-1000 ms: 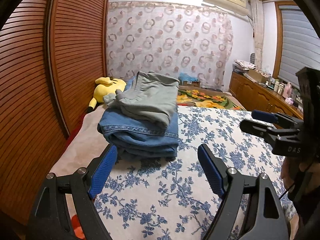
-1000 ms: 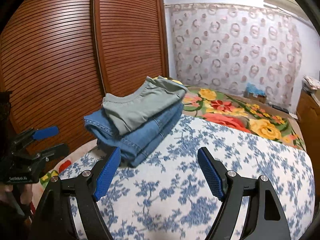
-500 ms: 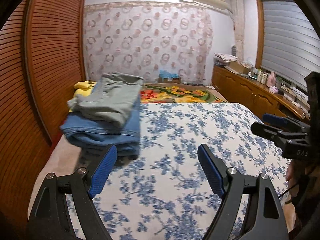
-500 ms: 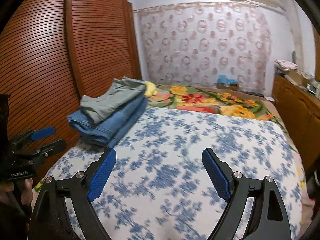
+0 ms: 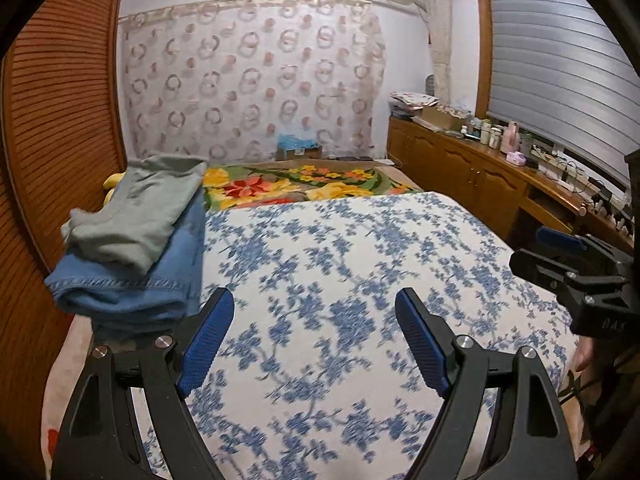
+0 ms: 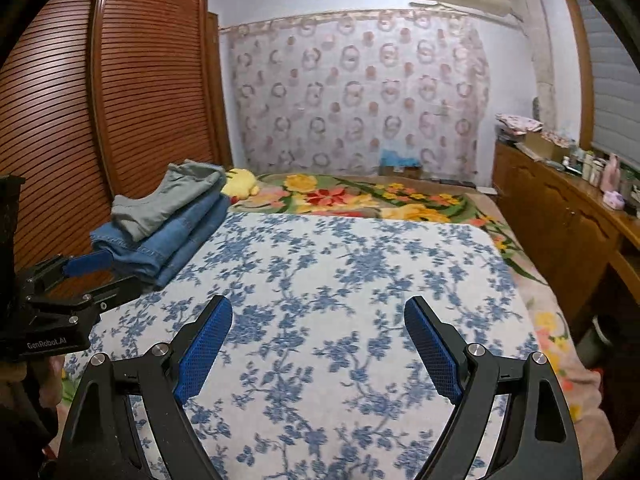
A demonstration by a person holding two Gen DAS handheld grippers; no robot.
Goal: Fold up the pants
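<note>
Folded grey-green pants (image 5: 142, 210) lie on top of folded blue jeans (image 5: 132, 284) in a stack at the bed's left edge; the stack also shows in the right wrist view, grey pants (image 6: 172, 196) on jeans (image 6: 168, 240). My left gripper (image 5: 314, 320) is open and empty, above the blue-flowered sheet (image 5: 360, 280), just right of the stack. My right gripper (image 6: 318, 328) is open and empty above the sheet's (image 6: 340, 280) middle. Each gripper shows in the other's view: the right one (image 5: 560, 256) and the left one (image 6: 86, 276).
A slatted wooden wardrobe (image 6: 100, 120) runs along the left. A yellow plush toy (image 6: 242, 182) and a bright floral blanket (image 6: 380, 196) lie at the bed's far end. A wooden sideboard (image 5: 480, 172) with bottles stands on the right.
Both grippers have swung right and drawn back from the stack, so it now sits further left and smaller in both views. Both stay open. The stack has not moved.
</note>
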